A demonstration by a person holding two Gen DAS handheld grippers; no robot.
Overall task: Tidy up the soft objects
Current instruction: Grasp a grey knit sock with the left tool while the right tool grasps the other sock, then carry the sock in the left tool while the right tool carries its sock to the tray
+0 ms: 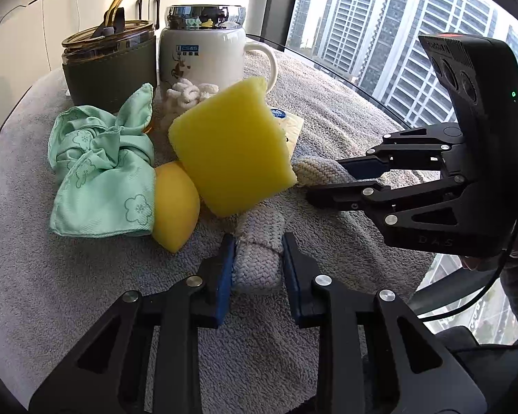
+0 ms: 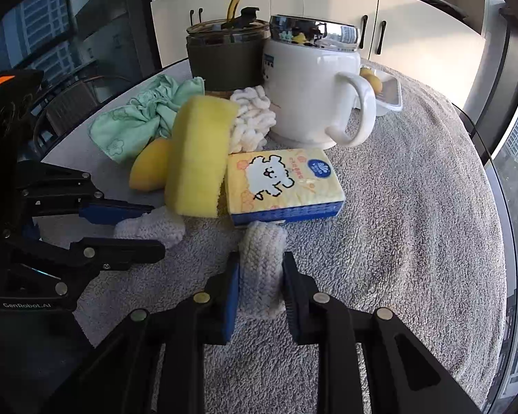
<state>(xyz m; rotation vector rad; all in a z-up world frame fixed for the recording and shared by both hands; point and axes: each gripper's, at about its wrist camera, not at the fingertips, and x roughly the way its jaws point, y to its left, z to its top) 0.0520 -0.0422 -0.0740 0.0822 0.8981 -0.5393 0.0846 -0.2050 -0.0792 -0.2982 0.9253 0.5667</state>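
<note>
Black hand-held gripper (image 1: 257, 265), blue pads, silver screws.

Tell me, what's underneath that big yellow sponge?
The yellow sponge leans over a grey knitted cloth, resting against a tissue pack. The cloth's middle beneath it is hidden.

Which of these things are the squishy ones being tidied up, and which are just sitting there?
Squishy ones for tidying: knitted cloth, gripped at both ends by the left gripper and right gripper; yellow sponge; green cloth; white fluffy cloth; tissue pack.

Just sitting there: white mug, lidded tumbler, grey towel underneath.
</note>
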